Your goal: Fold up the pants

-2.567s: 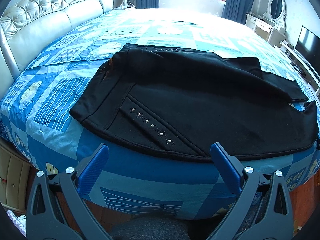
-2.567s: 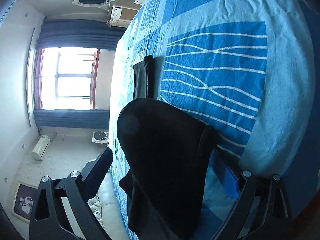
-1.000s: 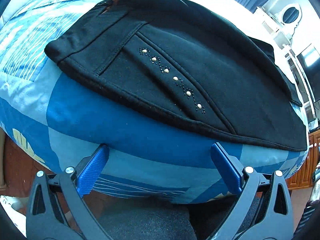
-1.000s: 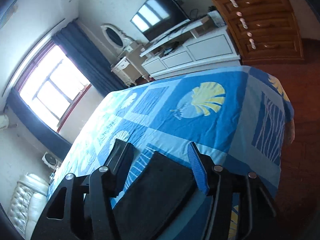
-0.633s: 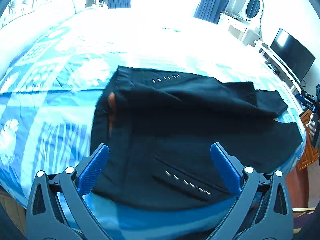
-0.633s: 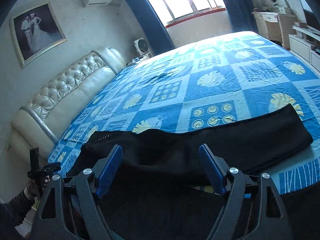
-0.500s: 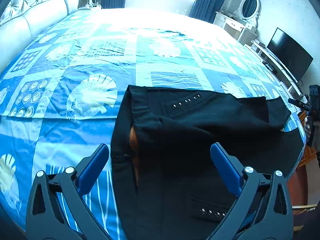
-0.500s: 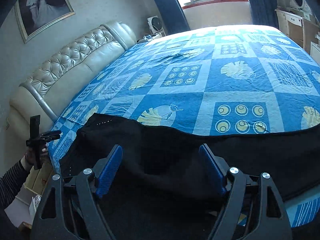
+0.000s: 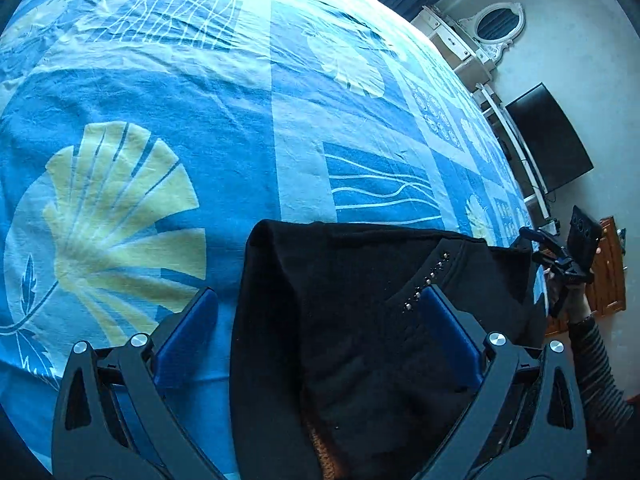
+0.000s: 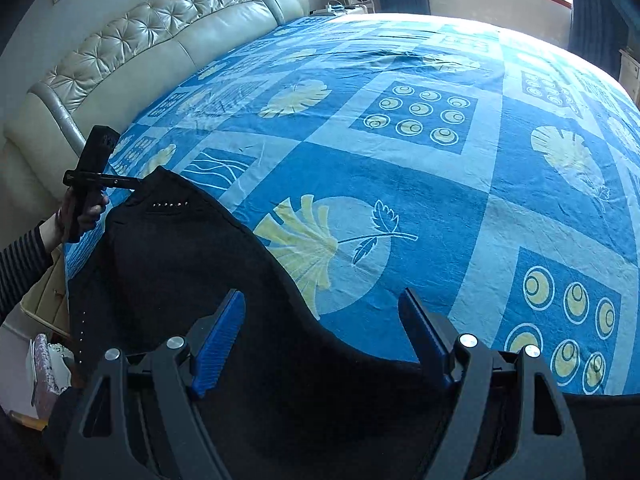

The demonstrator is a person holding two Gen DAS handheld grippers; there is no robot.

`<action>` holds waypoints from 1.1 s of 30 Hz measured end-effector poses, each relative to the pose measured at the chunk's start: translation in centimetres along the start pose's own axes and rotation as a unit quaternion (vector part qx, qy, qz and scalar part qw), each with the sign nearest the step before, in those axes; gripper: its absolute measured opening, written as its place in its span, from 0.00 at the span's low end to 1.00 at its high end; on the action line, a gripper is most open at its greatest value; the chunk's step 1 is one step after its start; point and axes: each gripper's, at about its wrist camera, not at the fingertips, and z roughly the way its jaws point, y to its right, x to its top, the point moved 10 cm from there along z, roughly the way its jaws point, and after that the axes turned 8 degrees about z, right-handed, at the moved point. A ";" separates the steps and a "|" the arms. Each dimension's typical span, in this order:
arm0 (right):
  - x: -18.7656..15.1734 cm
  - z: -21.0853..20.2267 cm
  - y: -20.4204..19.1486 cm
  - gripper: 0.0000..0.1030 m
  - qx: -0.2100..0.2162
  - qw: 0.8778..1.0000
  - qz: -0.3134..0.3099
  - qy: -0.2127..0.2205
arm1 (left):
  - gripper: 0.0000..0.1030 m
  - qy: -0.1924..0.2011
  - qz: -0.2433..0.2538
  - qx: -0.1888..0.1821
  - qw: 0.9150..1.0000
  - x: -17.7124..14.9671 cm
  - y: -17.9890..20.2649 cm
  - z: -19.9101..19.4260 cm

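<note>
Black pants lie folded lengthwise on the blue patterned bedspread, with a row of studs near the waist. My left gripper hovers open over the far waist corner; one finger is above the fabric, the other above the sheet. In the right wrist view the pants run off to the lower left. My right gripper stands open over their far edge, its pads apart from the cloth. Each view shows the other gripper held in a hand: the left gripper at the waist, the right gripper along the legs.
A tufted cream headboard curves along the bed's left side. A television, a white dresser with an oval mirror and a wooden cabinet stand past the foot. Wide bedspread lies beyond the pants.
The right gripper has let go of the pant leg, rolled upright and dropped over the pants' far edge. The left gripper swept from the bed's front edge across to the far waist corner.
</note>
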 end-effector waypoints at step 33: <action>-7.1 -8.8 -9.7 0.08 -0.030 0.997 -0.063 0.042 | 0.05 0.077 0.041 -0.010 0.996 -2.9 8.9 -11.5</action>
